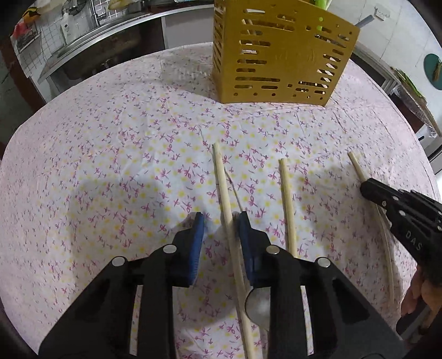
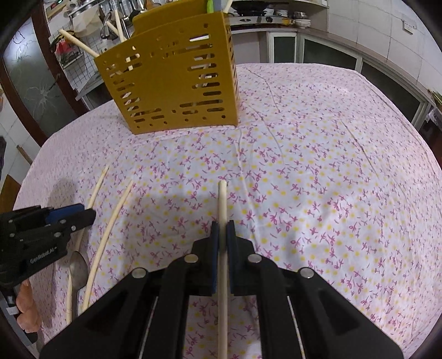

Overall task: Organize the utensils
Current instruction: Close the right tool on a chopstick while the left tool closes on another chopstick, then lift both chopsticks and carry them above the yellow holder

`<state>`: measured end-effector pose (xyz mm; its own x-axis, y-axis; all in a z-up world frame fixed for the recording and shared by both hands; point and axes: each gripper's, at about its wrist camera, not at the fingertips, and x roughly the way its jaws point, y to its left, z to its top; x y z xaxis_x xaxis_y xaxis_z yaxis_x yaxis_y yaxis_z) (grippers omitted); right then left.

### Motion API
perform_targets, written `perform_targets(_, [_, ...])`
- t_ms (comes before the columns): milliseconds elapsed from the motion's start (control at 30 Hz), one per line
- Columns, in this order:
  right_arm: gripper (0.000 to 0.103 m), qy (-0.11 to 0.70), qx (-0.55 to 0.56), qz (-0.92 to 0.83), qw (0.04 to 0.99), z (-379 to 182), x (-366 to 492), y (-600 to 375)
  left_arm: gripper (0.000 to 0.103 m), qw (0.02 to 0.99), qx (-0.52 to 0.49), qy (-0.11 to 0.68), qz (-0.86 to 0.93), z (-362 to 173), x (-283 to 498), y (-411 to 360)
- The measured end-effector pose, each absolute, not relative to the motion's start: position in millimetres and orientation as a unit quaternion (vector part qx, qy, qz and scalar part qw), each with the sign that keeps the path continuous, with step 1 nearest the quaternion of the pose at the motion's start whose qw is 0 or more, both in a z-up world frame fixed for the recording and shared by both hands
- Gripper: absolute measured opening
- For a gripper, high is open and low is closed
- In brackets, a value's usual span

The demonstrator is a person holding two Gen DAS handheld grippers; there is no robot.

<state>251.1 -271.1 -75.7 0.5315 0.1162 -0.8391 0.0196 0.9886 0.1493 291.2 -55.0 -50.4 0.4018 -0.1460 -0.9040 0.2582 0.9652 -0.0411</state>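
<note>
A yellow slotted utensil holder (image 1: 279, 55) stands at the far side of the table, also in the right wrist view (image 2: 176, 74), with chopsticks inside. My left gripper (image 1: 221, 221) is open around a wooden chopstick (image 1: 225, 193) that lies on the cloth against the right pad. A second chopstick (image 1: 287, 204) lies to its right. A metal spoon (image 1: 258, 306) lies under the gripper, also seen in the right wrist view (image 2: 78, 266). My right gripper (image 2: 223, 225) is shut on a third chopstick (image 2: 222, 201), also seen in the left wrist view (image 1: 357, 167).
The round table wears a pink floral cloth (image 1: 110, 165). A kitchen counter with a sink (image 1: 91, 33) is behind it. Shelves with pots and dishes (image 2: 265, 13) line the back wall.
</note>
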Motion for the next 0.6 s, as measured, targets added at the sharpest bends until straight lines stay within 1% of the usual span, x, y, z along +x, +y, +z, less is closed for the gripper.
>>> perform_targets(67, [0.006, 0.488, 0.069, 0.029, 0.870, -75.3, 253.3, -270.3, 0.024, 0.835, 0.053, 0.535, -0.119, -51.1, 296.4, -57.1])
perform_targets(133, [0.006, 0.489, 0.067, 0.032, 0.869, -74.0, 253.4, -270.3, 0.018, 0.836, 0.050, 0.534, -0.112, -49.6, 300.2, -57.9])
perform_targets(200, [0.006, 0.483, 0.068, 0.032, 0.873, -72.7, 251.3, -272.7, 0.008, 0.839, 0.045, 0.532, -0.108, -49.3, 299.4, -56.4])
perform_targets(233, [0.006, 0.479, 0.071, 0.031, 0.875, -71.9, 249.8, -274.7, 0.006, 0.840, 0.039, 0.531, -0.108, -48.7, 299.8, -54.0])
perform_targets(400, [0.006, 0.441, 0.101, 0.044, 0.890, -58.7, 241.5, -287.9, 0.004, 0.848, -0.004, 0.517, -0.119, -41.7, 295.2, -38.8])
perform_targets(600, [0.006, 0.359, 0.141, 0.063, 0.920, -25.0, 229.6, -303.8, 0.004, 0.892, -0.033, 0.427, -0.144, -2.2, 273.9, -33.5])
